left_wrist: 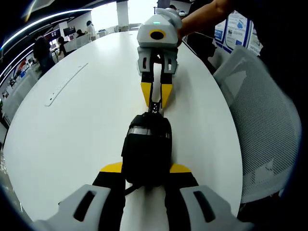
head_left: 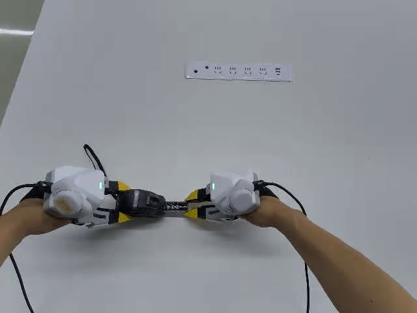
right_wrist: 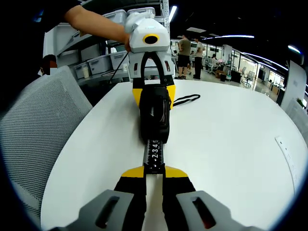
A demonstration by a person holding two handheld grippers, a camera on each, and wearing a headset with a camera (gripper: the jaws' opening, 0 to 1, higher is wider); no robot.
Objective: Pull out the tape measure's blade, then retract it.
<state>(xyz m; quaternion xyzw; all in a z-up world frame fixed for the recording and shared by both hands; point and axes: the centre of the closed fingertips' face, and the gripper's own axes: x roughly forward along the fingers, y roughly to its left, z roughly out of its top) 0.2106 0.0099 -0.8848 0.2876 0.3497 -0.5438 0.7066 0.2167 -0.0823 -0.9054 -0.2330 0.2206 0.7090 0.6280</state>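
A black tape measure lies just above the white table, held by my left gripper, which is shut on its case. A short length of black blade with white numbers runs out to the right. My right gripper is shut on the blade's end; in its own view the yellow-tipped fingers pinch the blade, and the case sits beyond. The two grippers face each other, a hand's width apart.
A white power strip lies flat at the far middle of the table. Black cables trail from both grippers over the near table. A grey mesh chair stands beside the table, and shelves with bins lie behind.
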